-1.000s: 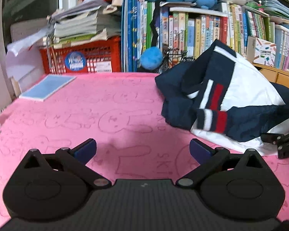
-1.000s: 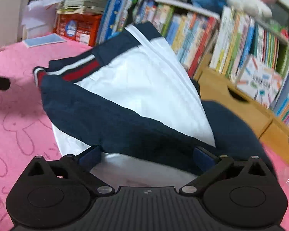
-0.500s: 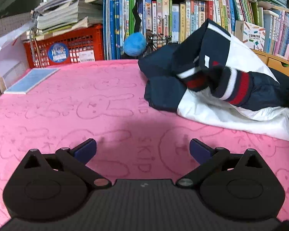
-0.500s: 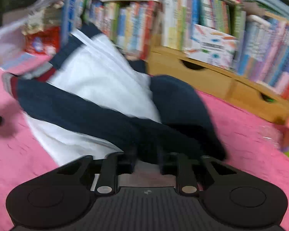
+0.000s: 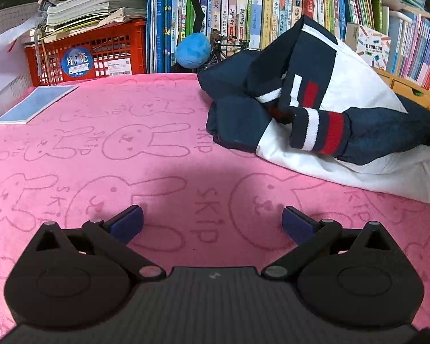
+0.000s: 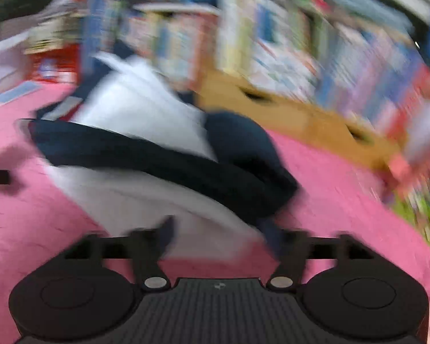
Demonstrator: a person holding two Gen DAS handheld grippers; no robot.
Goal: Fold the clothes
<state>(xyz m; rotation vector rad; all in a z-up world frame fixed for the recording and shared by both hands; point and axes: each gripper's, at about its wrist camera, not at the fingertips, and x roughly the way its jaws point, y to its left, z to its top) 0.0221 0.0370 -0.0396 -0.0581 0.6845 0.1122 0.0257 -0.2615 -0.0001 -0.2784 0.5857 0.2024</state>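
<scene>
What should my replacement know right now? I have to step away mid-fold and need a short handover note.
Left hand-held gripper: open, holding nothing, over the pink blanket short of the jacket.
Right hand-held gripper: view is blurred; fingers apart, nothing clearly held, at the jacket's near edge.
Jacket: navy and white, lying in a crumpled heap on the blanket, in front of the bookshelf.
Done: no neat fold shows.
Left: spread the jacket flat, then fold it.

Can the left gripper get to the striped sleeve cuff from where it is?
Probably yes. The left gripper is open, and only bare pink blanket lies between it and the cuff, ahead to its right.
</scene>
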